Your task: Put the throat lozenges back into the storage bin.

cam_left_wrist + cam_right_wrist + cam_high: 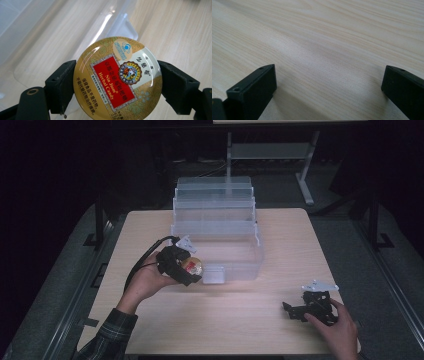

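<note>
The candy tin (pixel 117 80), a round gold tin with a red label reading "Nin Jiom Herbal Candy", is pinched at its rim between the two black jaws of the left tongs (pixel 117 83), one jaw pressed against each side. In the high view the candy tin (pixel 192 266) is seen lifted off the counter (pixel 225 320) in the left tongs (pixel 186 270), which are gripped by the person's left hand (pixel 147 282); a plaid sleeve (pixel 107 335) is seen at the bottom edge. The tin is held just beside the front left corner of the clear plastic bin (pixel 235 255), near a small clear latch tab (pixel 214 275) on the bin's front wall. In the left gripper view the tin's printed face is turned towards the camera, and the bin's clear wall and rounded edge (pixel 75 32) are seen behind it over the pale wood.

Towards the near right of the counter, the right tongs (pixel 292 311) are held low over the wood by the right hand (pixel 340 330), well apart from the tin and the bin. Their jaws are spread wide, with nothing between them; in the right gripper view bare wood grain (pixel 324 50) is seen between the two black jaws.

Farther back, the bin is seen to rise in stepped clear tiers (pixel 214 195) towards the counter's far edge. Beyond the counter, a grey metal stand (pixel 305 180) is seen on the dark floor.
</note>
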`<control>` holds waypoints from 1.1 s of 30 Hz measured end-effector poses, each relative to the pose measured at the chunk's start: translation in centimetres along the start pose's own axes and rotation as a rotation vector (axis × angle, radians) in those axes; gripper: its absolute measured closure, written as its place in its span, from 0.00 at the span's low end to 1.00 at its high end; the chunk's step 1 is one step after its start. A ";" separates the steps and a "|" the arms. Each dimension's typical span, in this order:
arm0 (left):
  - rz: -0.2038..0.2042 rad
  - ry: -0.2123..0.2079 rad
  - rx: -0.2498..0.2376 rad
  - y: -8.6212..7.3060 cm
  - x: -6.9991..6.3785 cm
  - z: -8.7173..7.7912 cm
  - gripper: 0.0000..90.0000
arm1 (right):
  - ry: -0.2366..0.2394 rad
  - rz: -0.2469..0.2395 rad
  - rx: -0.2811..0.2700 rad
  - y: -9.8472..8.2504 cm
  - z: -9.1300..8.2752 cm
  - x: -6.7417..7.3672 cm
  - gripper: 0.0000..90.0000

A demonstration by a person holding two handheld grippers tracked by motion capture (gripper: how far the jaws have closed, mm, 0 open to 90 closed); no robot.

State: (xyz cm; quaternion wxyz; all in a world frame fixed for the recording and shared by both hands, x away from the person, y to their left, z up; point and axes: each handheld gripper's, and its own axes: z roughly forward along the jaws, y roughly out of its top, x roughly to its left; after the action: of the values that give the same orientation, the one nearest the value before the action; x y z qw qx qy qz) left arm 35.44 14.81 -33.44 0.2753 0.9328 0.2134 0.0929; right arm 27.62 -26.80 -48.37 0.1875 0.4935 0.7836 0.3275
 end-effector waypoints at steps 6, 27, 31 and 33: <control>-0.011 0.010 -0.008 0.3 0.5 0.0 0.22 | 0.000 -0.001 0.001 0.0 0.0 0.0 0.00; -0.035 0.059 -0.005 1.2 2.7 -0.1 0.22 | 0.001 -0.001 0.002 0.0 0.0 0.0 0.00; -0.046 0.067 -0.007 1.3 3.3 0.0 0.22 | -0.001 -0.001 0.002 0.0 0.0 0.0 0.00; -0.051 0.075 -0.007 1.3 3.7 0.0 0.22 | -0.001 -0.004 0.000 0.0 0.0 0.0 0.00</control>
State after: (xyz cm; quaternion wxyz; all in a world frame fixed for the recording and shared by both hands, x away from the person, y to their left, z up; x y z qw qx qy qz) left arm 39.19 15.46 -32.49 0.2728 0.9219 0.2470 0.1215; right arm 27.64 -26.83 -48.37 0.1888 0.4920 0.7845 0.3268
